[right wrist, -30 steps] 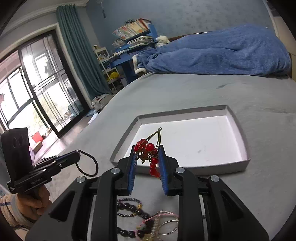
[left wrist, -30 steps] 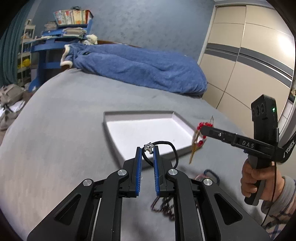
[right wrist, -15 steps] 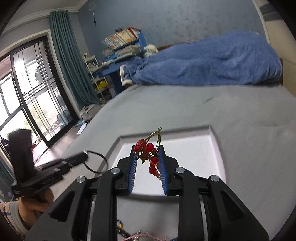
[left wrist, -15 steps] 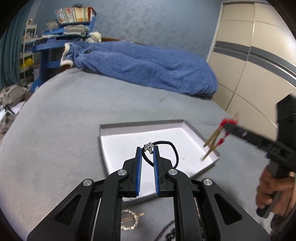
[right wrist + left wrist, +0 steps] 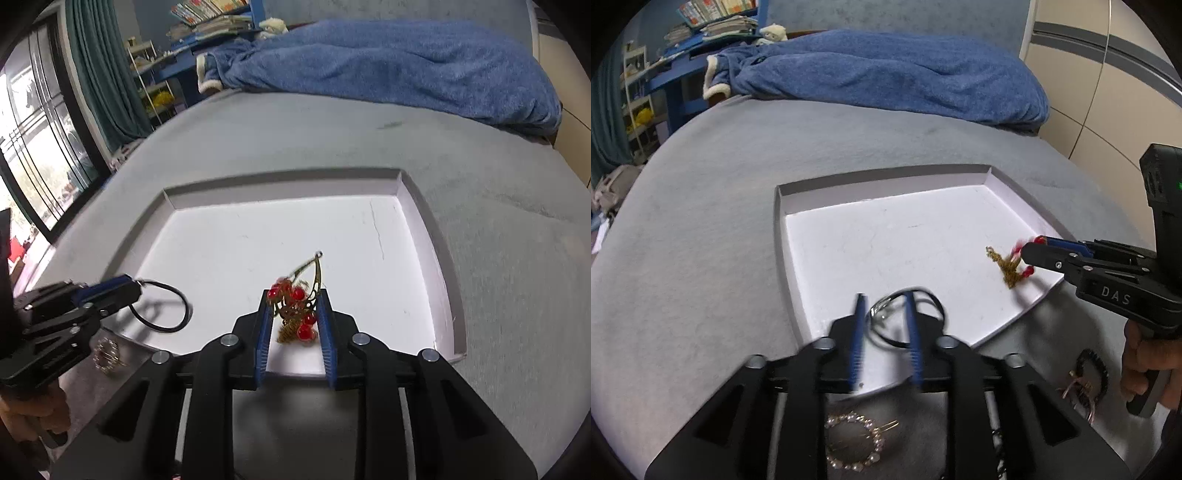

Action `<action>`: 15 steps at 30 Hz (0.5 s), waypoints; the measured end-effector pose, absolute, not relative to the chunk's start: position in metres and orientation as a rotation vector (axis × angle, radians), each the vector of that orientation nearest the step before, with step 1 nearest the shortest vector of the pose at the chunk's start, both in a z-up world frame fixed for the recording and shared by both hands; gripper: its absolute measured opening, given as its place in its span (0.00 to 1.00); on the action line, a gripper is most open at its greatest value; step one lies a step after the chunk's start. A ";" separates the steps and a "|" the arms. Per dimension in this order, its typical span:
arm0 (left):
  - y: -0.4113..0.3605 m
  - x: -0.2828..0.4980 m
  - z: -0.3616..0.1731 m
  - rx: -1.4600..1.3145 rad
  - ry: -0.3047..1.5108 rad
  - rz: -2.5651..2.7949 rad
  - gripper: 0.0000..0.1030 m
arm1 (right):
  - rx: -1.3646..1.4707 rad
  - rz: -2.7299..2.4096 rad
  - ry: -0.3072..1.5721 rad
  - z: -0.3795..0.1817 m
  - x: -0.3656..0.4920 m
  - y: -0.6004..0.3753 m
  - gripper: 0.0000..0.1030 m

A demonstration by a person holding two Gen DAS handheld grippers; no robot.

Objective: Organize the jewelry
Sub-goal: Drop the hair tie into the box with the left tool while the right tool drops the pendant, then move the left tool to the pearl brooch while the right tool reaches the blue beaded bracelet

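Note:
A shallow white tray [image 5: 783,229] [image 5: 448,280] lies on the grey bed. My left gripper [image 5: 884,308] is over the tray's near left part, jaws parted, with a black cord loop and its small metal charm [image 5: 886,314] between them; the same cord [image 5: 166,306] hangs from its tip in the right wrist view. My right gripper [image 5: 293,310] is over the tray's near right corner, jaws parted around a gold ornament with red beads [image 5: 295,310] that rests on the tray floor. It also shows in the left wrist view [image 5: 1012,264].
On the bed in front of the tray lie a pearl ring hairpin [image 5: 855,441], a black bead bracelet with a pink piece [image 5: 1087,376] and a small metal ring cluster [image 5: 107,352]. A blue blanket [image 5: 886,70] is heaped at the far end.
Both grippers dropped low over the tray. The jaws of both have opened wider, and the red-bead ornament now touches the tray floor.

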State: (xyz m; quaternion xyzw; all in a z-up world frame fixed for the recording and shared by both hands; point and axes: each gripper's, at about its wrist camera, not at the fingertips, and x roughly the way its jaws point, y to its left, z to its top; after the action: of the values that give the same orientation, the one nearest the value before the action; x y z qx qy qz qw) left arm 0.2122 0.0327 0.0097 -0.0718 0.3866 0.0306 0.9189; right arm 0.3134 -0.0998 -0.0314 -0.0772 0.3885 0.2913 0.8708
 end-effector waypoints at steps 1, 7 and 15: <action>0.032 0.211 0.010 -0.140 0.790 0.063 0.43 | -0.158 0.611 0.808 -0.031 0.312 -0.102 0.44; 0.027 0.186 0.019 -0.094 0.740 0.049 0.72 | -0.127 0.628 0.756 -0.021 0.294 -0.118 0.62; 0.002 0.134 0.025 -0.030 0.695 -0.056 0.78 | -0.095 0.626 0.686 -0.012 0.238 -0.165 0.68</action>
State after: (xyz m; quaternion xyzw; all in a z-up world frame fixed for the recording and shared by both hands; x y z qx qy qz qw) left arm 0.1343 0.0015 0.0254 -0.0148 0.3407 -0.0276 0.9396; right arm 0.2377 -0.1645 -0.0116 -0.0456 0.3306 0.3017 0.8931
